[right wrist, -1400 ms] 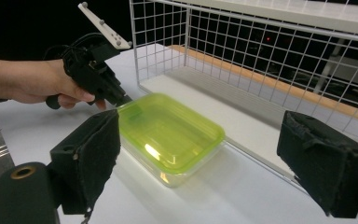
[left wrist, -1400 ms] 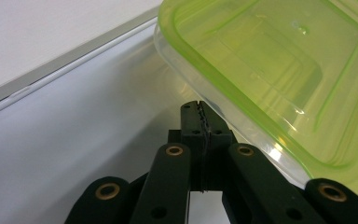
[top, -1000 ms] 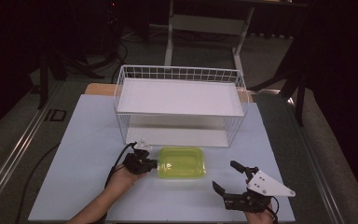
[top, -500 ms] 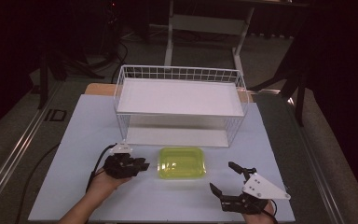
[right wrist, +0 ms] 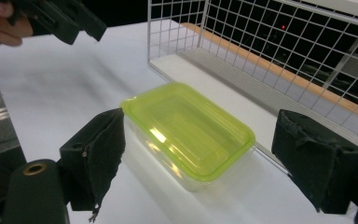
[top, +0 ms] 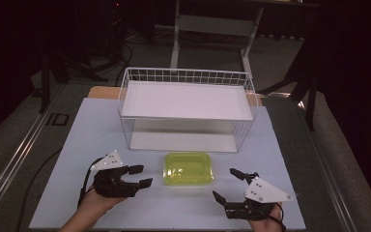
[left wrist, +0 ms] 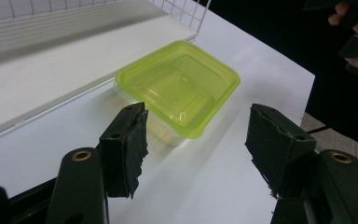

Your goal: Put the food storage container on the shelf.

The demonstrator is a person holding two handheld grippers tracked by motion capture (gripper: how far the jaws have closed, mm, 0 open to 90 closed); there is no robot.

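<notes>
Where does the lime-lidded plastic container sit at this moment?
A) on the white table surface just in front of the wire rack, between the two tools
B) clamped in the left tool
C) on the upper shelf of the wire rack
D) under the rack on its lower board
A: the container rests on the white table in front of the wire rack, with the left tool and right tool open at either side, touching nothing.

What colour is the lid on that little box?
Translucent yellow-green lid, over a clear box; the right gripper view shows it best.
</notes>
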